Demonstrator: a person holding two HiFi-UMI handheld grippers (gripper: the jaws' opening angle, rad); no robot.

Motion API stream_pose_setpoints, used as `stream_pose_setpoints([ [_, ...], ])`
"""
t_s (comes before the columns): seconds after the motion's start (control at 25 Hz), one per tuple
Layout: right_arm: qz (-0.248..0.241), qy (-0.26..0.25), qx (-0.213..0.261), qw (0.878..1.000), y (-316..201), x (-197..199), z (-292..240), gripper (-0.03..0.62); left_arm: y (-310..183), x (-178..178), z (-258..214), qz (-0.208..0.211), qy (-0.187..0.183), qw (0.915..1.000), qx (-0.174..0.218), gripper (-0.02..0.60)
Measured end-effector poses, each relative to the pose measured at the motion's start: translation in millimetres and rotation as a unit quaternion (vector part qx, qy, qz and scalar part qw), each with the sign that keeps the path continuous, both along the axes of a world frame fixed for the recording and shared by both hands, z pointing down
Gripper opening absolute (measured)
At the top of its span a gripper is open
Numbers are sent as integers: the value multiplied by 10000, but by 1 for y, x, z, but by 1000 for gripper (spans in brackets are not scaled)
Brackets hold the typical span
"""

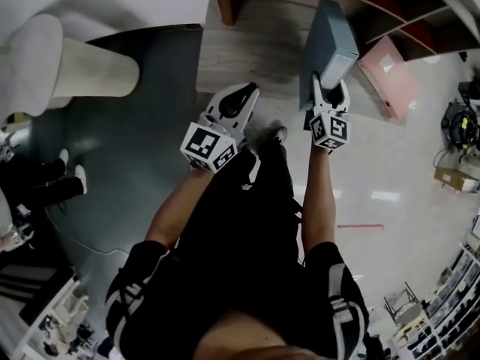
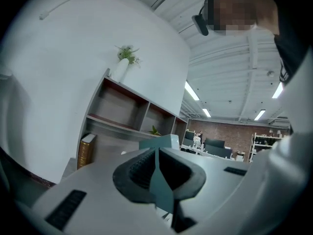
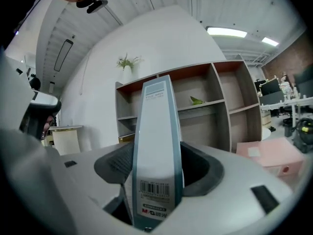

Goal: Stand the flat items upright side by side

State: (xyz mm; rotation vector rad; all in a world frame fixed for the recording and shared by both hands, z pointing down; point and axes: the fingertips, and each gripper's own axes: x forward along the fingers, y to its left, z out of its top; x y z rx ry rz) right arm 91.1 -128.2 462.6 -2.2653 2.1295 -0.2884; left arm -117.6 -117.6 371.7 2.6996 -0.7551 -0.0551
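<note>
The grey-blue file box (image 1: 330, 45) is in the air and almost upright, at about 1 o'clock in the head view, in front of the wooden shelf unit (image 1: 247, 58). The right gripper (image 1: 330, 94) holds it at the end with the barcode label. Its jaws are wide apart, and one pad presses on each broad face while the narrow spine looks back at the camera. The left gripper (image 1: 240, 100), near 12 o'clock, has its jaws fully together and carries nothing. A pink box (image 1: 386, 73) rests at 2 o'clock from the file box. A book with a gold spine (image 2: 87, 151) stands on a lower board of the shelf.

To do this step well, the person should probably bring the box in with the spine vertical and set its bottom edge down first. The grip should loosen only when the box stands alone. The closed left gripper could steady the top against tipping.
</note>
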Motion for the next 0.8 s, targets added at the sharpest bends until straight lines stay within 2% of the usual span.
stream_pose_setpoints([
  [0.16,34,66,-159,9998,-1,0,9,299,-4,14,4,73,36,9999,-73,43],
  [0.8,-47,293,-665,9973,-20,12,42,301,-30,57,7,101,8,9999,138,43],
])
